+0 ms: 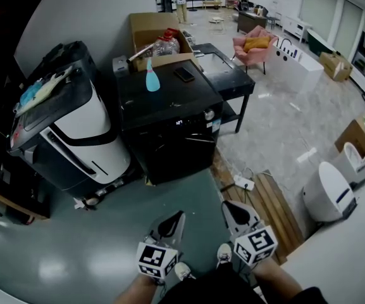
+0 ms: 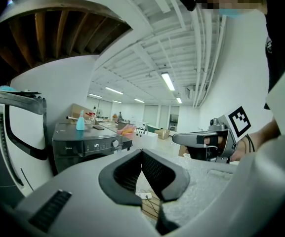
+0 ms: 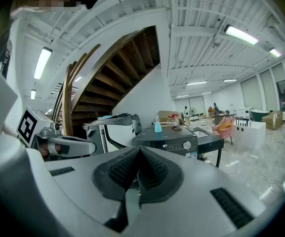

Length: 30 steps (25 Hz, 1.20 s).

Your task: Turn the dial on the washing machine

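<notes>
Gleaming black washing machine, round dial

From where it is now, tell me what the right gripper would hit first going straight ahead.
Probably the washing machine, on its front panel left of the dial. The right gripper, fingers shut, aims there from some way off, though depth is hard to judge.

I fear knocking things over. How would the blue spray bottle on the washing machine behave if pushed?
The spray bottle stands upright, tall and slim, so it would probably tip rather than slide. It looks like plastic, so likely light and not fragile. Once down, it might roll across the washing machine.
</notes>
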Each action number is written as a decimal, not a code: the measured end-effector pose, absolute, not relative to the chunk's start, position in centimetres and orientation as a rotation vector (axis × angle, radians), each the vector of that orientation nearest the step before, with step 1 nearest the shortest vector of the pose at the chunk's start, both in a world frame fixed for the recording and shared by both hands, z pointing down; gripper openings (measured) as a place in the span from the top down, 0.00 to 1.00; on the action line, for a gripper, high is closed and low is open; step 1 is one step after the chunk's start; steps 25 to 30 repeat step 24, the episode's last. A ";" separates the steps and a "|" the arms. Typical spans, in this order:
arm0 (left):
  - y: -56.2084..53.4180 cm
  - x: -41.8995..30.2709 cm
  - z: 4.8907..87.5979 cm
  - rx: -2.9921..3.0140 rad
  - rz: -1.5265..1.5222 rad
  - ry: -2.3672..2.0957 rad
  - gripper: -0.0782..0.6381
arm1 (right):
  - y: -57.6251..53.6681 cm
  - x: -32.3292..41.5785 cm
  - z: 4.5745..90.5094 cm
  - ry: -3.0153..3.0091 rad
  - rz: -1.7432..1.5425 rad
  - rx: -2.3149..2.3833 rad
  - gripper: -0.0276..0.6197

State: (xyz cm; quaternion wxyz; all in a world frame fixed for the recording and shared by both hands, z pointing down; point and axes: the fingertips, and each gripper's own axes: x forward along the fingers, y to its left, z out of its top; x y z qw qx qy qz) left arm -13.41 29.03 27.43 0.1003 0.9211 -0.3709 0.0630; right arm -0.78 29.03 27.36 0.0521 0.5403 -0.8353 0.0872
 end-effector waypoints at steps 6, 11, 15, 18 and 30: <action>29.6 -14.1 27.6 2.700 0.182 -1.104 0.88 | 29.3 -1.5 27.0 -2.562 0.246 1.636 0.96; 30.0 -14.3 27.4 2.692 0.178 -1.117 0.88 | 29.7 -1.7 26.9 -2.562 0.256 1.633 0.96; 30.1 -14.6 27.3 2.704 0.163 -1.121 0.88 | 29.8 -1.9 26.9 -2.564 0.255 1.634 0.96; 30.4 -14.6 27.3 2.698 0.164 -1.126 0.88 | 30.0 -1.9 26.8 -2.567 0.257 1.636 0.96; 30.5 -14.3 27.1 2.707 0.161 -1.132 0.88 | 30.2 -1.5 26.7 -2.564 0.260 1.640 0.96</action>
